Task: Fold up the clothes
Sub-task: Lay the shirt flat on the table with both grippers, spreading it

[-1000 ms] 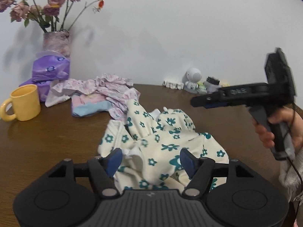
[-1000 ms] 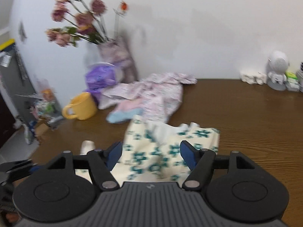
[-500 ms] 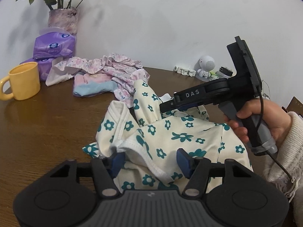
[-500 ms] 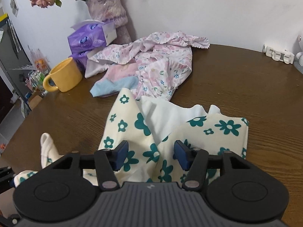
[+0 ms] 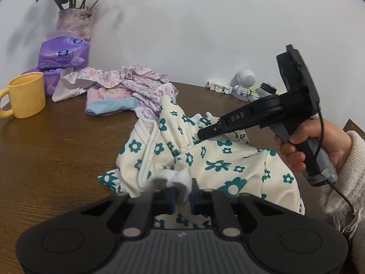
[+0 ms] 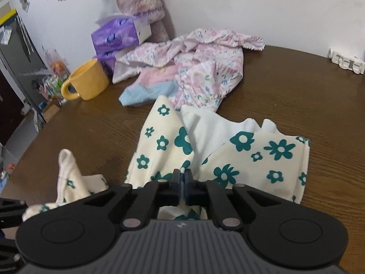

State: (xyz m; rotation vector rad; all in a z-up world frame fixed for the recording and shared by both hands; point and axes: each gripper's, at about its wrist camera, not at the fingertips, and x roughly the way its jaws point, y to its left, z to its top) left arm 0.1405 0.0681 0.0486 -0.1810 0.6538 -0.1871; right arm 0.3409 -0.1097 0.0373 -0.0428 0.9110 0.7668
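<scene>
- Slippage is my main worry: my left gripper (image 5: 182, 197) is pinched shut on a white ribbed edge of the cream flowered garment (image 5: 219, 164), and only a thin bunch of fabric sits between the pads, so a sharp pull could tear it free.
- My right gripper (image 6: 182, 180) is clamped on a fold of the same garment near its middle; I judge it may hold 2 layers at once, which would drag the piece up as a lump instead of spreading it.
- Both grips are on 1 crumpled heap directly ahead of my fingers, so pulling the 2 apart unevenly could twist the cloth rather than flatten it.
- Ahead of my right fingers and slightly left, the pink flowered clothes (image 6: 194, 68) lie touching the far tip of the cream garment; a wide sweep could snag and drag them.
- Far left of my fingers stands a yellow mug (image 6: 87, 83), well apart from the cloth, but a flung sleeve might reach it.
- Surface: a dark brown wooden table (image 6: 296, 105), bare wood to the right of my right fingers.
- Beyond, a white wall, purple tissue packs (image 5: 62, 53), a vase (image 5: 74, 22) of dried roses, and a small white robot figure (image 5: 245, 84) ahead right of my left fingers.
</scene>
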